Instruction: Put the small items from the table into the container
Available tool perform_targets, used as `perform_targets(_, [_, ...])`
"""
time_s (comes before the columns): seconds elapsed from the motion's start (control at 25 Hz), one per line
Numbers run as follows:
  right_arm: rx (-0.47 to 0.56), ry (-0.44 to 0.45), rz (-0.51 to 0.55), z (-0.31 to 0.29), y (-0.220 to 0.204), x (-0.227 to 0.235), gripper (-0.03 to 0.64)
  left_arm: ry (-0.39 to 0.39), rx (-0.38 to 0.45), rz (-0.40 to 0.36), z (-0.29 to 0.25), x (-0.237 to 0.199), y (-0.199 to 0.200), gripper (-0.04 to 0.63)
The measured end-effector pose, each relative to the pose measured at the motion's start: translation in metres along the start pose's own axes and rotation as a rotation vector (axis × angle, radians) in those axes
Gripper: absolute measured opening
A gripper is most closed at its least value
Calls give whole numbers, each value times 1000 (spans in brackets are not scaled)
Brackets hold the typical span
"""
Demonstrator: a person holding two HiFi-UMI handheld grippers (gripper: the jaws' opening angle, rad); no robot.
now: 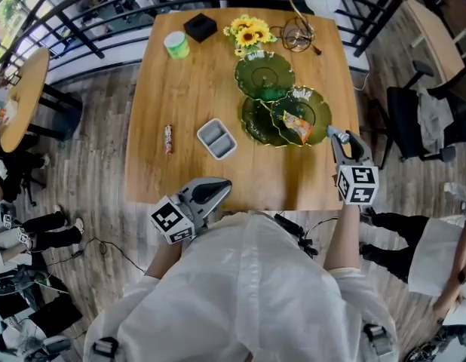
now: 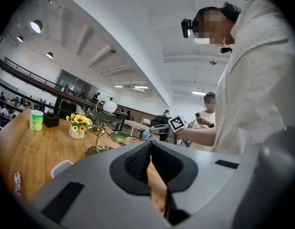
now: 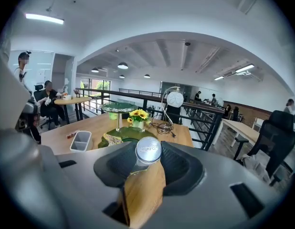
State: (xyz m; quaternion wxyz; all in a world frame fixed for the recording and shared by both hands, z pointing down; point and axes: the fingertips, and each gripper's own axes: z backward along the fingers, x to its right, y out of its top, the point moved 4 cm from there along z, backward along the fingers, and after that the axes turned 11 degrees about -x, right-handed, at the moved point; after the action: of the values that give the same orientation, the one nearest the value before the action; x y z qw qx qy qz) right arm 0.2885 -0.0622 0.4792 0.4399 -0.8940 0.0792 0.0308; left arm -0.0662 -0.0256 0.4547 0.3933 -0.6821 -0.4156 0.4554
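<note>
Two tongs: we hold both at the near edge of the worktop (image 1: 184, 89). The left tongs (image 1: 215, 190) are closed on nothing; the right tongs (image 1: 344, 143) grip a round silvery disc (image 3: 148, 150) by its rim.
Task's thing: the disc sits between the right pads, off the worktop, just beside the nearest green dish.
Risk, grip: we judge the hold thin, since only the rim is pinched. A tilt or a jolt could let the disc pivot out and roll off the edge.
Risk, path: the grey tray (image 1: 216, 139) lies to the left, past the dishes, so a low sweep could clip the green dish stand (image 1: 264, 74).
Risk, release: the tray looks light and shallow. A drop from high up could bounce the disc out or shove the tray.
Grey tray: near the middle of the worktop, and it appears empty.
Wrapped bar (image 1: 168, 139): on the bare wood left of the tray, apart from it, not yet collected.
Green dishes: one lower dish holds an orange packet (image 1: 297, 127); the upper dish looks bare.
Far edge: a green cup (image 1: 176, 44), a black box (image 1: 200, 27) and sunflowers (image 1: 248, 32).
</note>
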Motion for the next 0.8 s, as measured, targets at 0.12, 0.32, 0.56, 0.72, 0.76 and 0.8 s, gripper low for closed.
perform_targets(0.12, [33,51,-66,-15,7,5,160,6,-2,2,-1,-1,1,8])
perform_targets(0.32, [39,128,-144,-44,12,10,160,19,-12,10,-4,-1,1,8])
perform_targets(0.56, [0,167,-50,-71,28,-3,160,32,-17,16,-6,0,1,8])
perform_targets(0.72, [-59,185,79,-84,42,-15,160,39,-13,17,-4,1,2,8])
perform_targets(0.76, [-79,193,115,-87,46,-17,160,41,-11,17,-4,2,2,8])
perform_targets(0.8, [-101,205,151,-90,50,-18,160,45,-10,19,-3,2,2,8])
